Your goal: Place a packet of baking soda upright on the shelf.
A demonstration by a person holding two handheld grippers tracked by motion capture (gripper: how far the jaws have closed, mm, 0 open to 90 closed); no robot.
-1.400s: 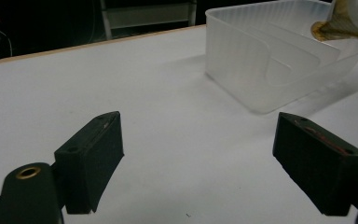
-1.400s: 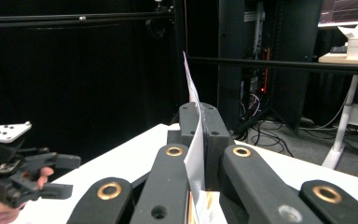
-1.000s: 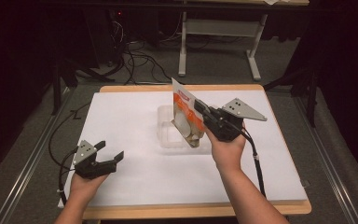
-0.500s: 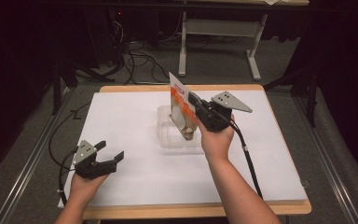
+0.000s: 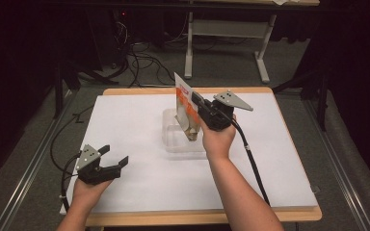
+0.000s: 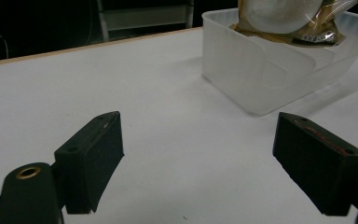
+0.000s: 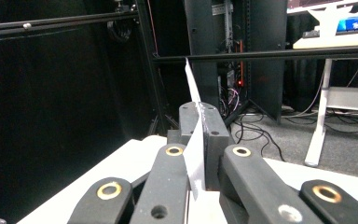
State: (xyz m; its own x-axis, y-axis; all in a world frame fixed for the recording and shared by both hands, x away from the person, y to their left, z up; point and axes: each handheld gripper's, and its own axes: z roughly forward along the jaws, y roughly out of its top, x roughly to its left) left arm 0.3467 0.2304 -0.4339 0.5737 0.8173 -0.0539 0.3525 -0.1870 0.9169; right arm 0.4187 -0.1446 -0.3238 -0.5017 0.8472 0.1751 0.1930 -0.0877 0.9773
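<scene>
A snack bag [image 5: 185, 105] with an orange band and white top stands upright, its lower end inside a clear plastic tub [image 5: 173, 139] at the middle of the white table. My right gripper [image 5: 196, 103] is shut on the bag's upper part; in the right gripper view the white edge of the bag [image 7: 194, 140] is pinched between the jaws. My left gripper [image 5: 114, 159] rests low over the table's front left, open and empty. In the left gripper view the tub [image 6: 261, 70] lies ahead to the right with the bag's bottom [image 6: 284, 18] in it.
The white table [image 5: 125, 120] has a wooden rim at front and back. A cable [image 5: 250, 159] trails from the right gripper toward the front right. Dark floor, cables and a desk frame [image 5: 221, 29] lie beyond the far edge.
My right gripper has carried the bag leftward and a bit lower, so it now stands over the tub with its bottom inside. The left gripper has stayed put.
</scene>
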